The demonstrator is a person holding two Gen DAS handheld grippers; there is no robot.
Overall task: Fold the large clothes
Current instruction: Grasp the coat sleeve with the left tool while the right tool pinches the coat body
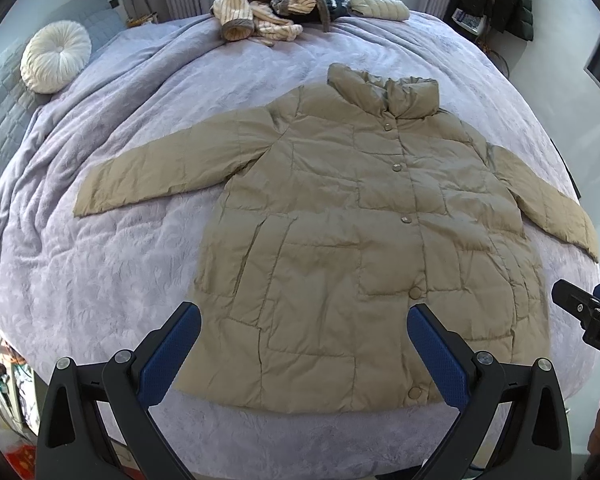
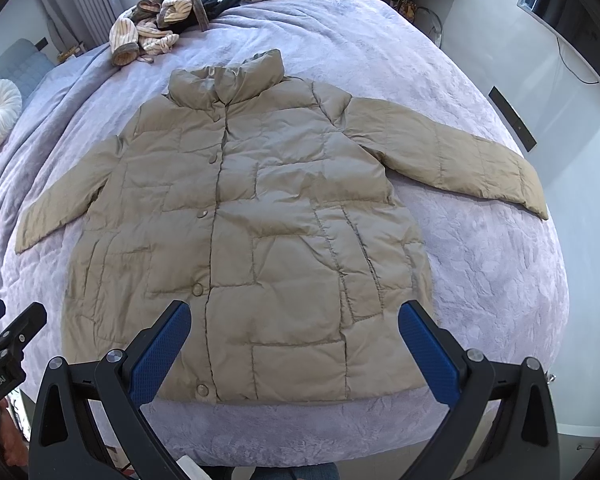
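- Bed [image 1: 112, 280], lilac plush blanket [image 2: 492, 264] over the top, rumpled along the left side.
- Jacket [image 1: 340, 248], tan quilted: flat at centre, front up, snaps shut, collar at the far end, hem at the near edge, both sleeves spread out sideways.
- Clothes heap [image 1: 266, 8], striped cream/brown with dark pieces: far edge.
- Folded pale puffer [image 1: 378, 4]: just right of the heap.
- Round white pillow [image 1: 56, 56]: far left, on grey quilted bedding [image 1: 4, 120].

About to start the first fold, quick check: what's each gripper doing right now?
Left gripper: open, holding nothing, above the jacket hem.
Right gripper: open, holding nothing, above the hem too.
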